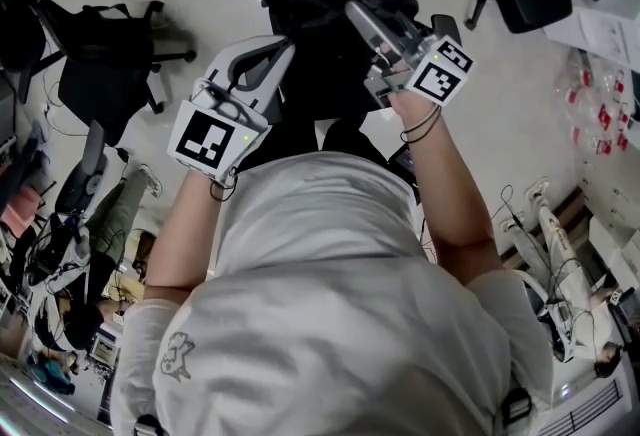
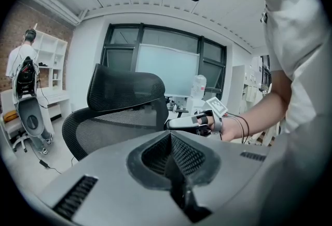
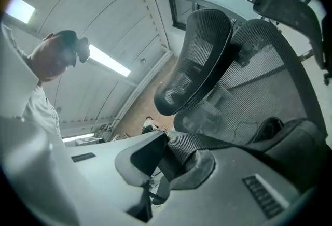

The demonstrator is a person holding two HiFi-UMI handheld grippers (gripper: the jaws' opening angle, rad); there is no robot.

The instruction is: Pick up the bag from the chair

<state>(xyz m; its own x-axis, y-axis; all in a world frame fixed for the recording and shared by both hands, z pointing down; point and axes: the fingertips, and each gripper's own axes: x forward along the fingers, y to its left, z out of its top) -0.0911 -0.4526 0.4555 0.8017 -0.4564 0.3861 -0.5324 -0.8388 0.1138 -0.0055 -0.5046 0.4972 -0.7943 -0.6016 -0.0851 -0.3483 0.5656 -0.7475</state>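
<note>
The right hand-held gripper (image 3: 166, 160) is the one that matters here. Its two jaws are squeezed onto a black woven strap (image 3: 220, 142), so it is pinching that strap. The strap starts in the jaws, just below the middle of the right gripper view. From there it runs long and nearly flat toward the right side of the frame.

At the far end of the strap is the dark bag (image 3: 274, 129), low on the right of the frame. Only a small dark lump of it shows, so I cannot tell its whole shape. It seems to rest on the seat of the black mesh office chair (image 3: 249, 74), just in front of the chair's back.

The left hand-held gripper (image 2: 172, 160) has its jaws pressed together with nothing between them. In the head view it sits left of the middle. It is near the right one but not touching it, and it is not on the strap or the bag.

So the bag lies ahead of the right hand, off to the right side of that hand's view. The right hand is the nearer one and it has the strap. I think the next move is to lift up, so the strap pulls tight and the bag comes off the seat. The strap is thin, so it could slip.
</note>
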